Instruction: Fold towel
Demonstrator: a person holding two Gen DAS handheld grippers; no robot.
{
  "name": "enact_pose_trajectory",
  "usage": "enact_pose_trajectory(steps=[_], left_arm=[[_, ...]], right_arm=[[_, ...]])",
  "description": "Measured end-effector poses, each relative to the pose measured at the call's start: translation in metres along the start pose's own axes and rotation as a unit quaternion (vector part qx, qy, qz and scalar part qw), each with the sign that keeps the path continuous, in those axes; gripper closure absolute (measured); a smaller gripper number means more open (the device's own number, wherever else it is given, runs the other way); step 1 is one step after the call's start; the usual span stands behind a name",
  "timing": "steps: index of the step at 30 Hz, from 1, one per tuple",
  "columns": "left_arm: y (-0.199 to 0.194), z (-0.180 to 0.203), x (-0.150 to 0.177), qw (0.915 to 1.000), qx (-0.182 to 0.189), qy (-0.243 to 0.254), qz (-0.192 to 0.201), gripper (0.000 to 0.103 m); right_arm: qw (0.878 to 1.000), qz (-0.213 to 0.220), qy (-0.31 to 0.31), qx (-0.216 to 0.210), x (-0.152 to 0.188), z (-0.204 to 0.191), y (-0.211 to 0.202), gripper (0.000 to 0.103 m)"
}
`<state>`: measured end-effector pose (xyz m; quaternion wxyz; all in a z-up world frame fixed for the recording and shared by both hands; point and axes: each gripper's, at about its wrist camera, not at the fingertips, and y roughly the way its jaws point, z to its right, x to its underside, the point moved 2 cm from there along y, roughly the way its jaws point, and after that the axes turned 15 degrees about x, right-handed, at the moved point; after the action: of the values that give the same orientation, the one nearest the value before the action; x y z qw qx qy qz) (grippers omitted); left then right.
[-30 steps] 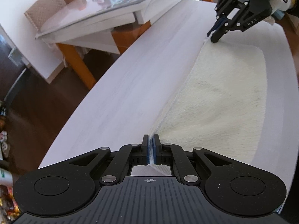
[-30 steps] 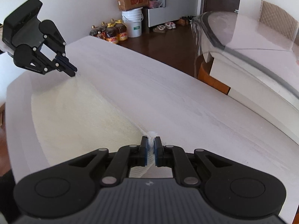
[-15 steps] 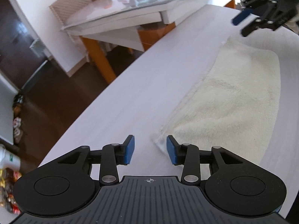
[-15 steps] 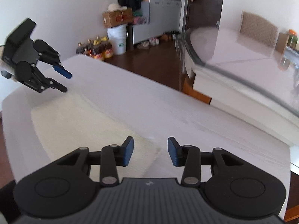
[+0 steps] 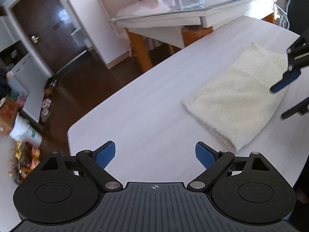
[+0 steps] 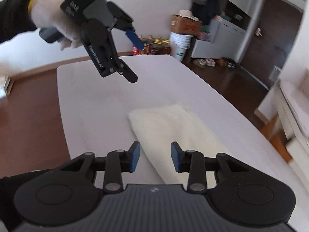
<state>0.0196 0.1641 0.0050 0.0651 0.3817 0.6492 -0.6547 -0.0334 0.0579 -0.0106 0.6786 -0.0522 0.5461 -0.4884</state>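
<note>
Towel (image 6: 173, 129) lies folded on table (image 6: 92, 100), nothing gripping it; left gripper (image 5: 155, 154) jaws opening, empty; right gripper (image 6: 155, 156) jaws closing, empty above towel; you next pinch short edge squarely, both layers.

Dark wood floor (image 6: 30, 106), plain white walls (image 5: 85, 9). A glass-topped table (image 5: 173, 13) on orange legs stands beside the pale worktable (image 5: 154, 106). Brown door (image 5: 48, 29), white bucket (image 6: 180, 42), cardboard box (image 6: 184, 25), bottles (image 6: 154, 45) along the wall.
</note>
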Motion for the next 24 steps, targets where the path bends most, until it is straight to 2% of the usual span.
enact_pose_trajectory(steps=[8,10,12,14,16,19,22,24], left_arm=[[-0.021,-0.002,0.018,0.9999,-0.005,-0.008,0.013,0.0],[-0.025,-0.002,0.022,0.9998,-0.004,-0.008,0.017,0.0],[-0.027,0.001,0.024,0.9998,-0.001,-0.001,0.022,0.0],[-0.028,0.005,0.025,0.9996,0.003,0.01,0.025,0.0],[-0.028,0.013,0.027,0.9988,0.013,0.037,0.028,0.0],[-0.027,0.035,0.029,0.994,0.038,0.097,0.032,0.0],[-0.024,0.057,0.032,0.9862,0.059,0.152,0.026,0.0],[-0.021,0.074,0.035,0.9797,0.076,0.184,0.021,0.0]], right_arm=[[0.993,-0.02,-0.115,0.031,-0.021,-0.044,0.041,0.071],[0.988,-0.023,-0.146,0.044,-0.023,-0.053,0.05,0.079],[0.986,-0.025,-0.159,0.04,-0.023,-0.055,0.055,0.096],[0.985,-0.024,-0.166,0.033,-0.022,-0.058,0.059,0.096],[0.988,-0.014,-0.151,0.006,-0.021,-0.053,0.053,0.096],[0.99,0.012,-0.129,-0.064,-0.012,-0.043,0.027,0.096],[0.983,0.023,-0.133,-0.124,0.008,-0.032,-0.001,0.096],[0.978,0.021,-0.152,-0.144,0.024,-0.023,-0.021,0.096]])
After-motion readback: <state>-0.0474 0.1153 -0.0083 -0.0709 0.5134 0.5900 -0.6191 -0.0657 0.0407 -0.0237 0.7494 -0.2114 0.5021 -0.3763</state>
